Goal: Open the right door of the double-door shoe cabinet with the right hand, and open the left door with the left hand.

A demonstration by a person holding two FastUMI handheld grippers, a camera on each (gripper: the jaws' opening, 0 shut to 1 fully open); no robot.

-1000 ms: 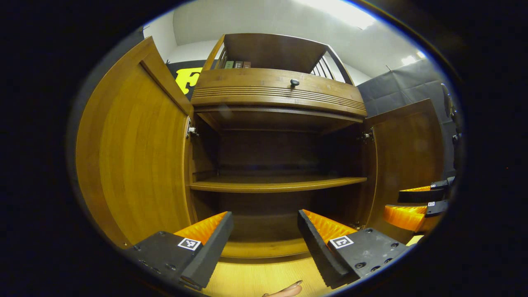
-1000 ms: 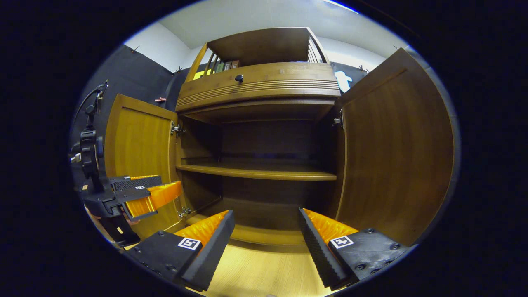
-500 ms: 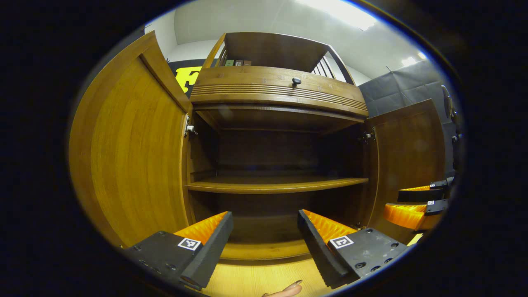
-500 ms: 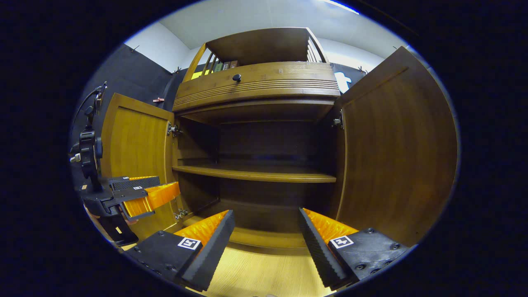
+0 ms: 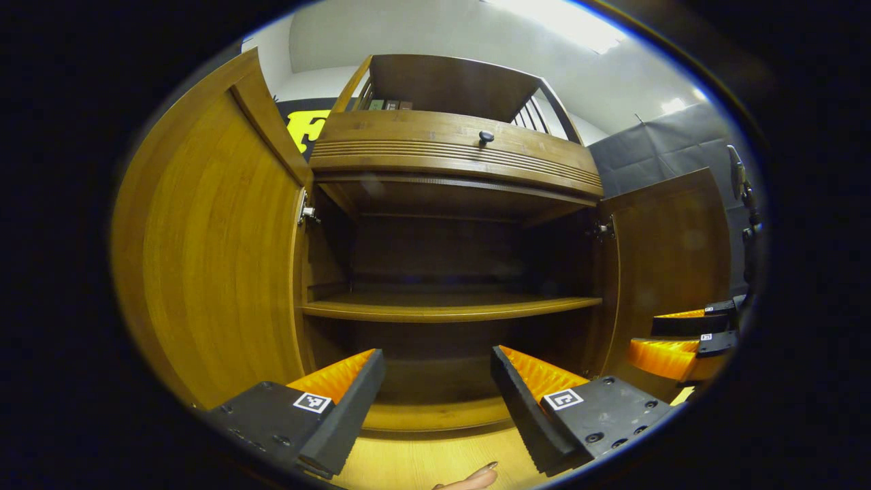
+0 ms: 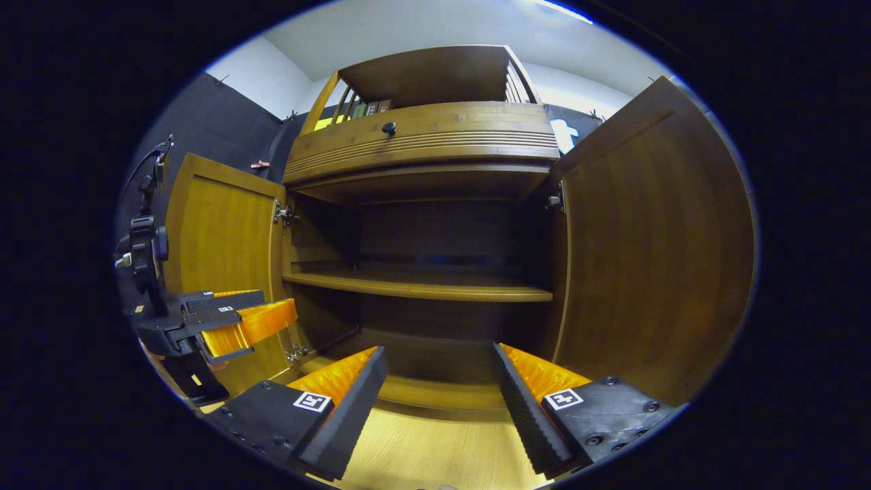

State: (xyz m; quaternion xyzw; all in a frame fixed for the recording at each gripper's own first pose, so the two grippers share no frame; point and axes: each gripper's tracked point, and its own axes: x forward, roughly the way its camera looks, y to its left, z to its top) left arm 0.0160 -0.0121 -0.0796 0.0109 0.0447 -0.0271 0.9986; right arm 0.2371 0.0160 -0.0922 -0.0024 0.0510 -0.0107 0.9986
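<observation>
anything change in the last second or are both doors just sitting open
Very little. In the left gripper view the left door takes up slightly more of the picture, so it has swung a touch wider or the camera has crept nearer. The right door stays wide open. The left gripper and right gripper keep their jaws open, holding nothing. The shelf stays bare.

Recording booth: black cloth wall (image 6: pixel 218 129) behind wooden shoe cabinet (image 6: pixel 422 136).
</observation>
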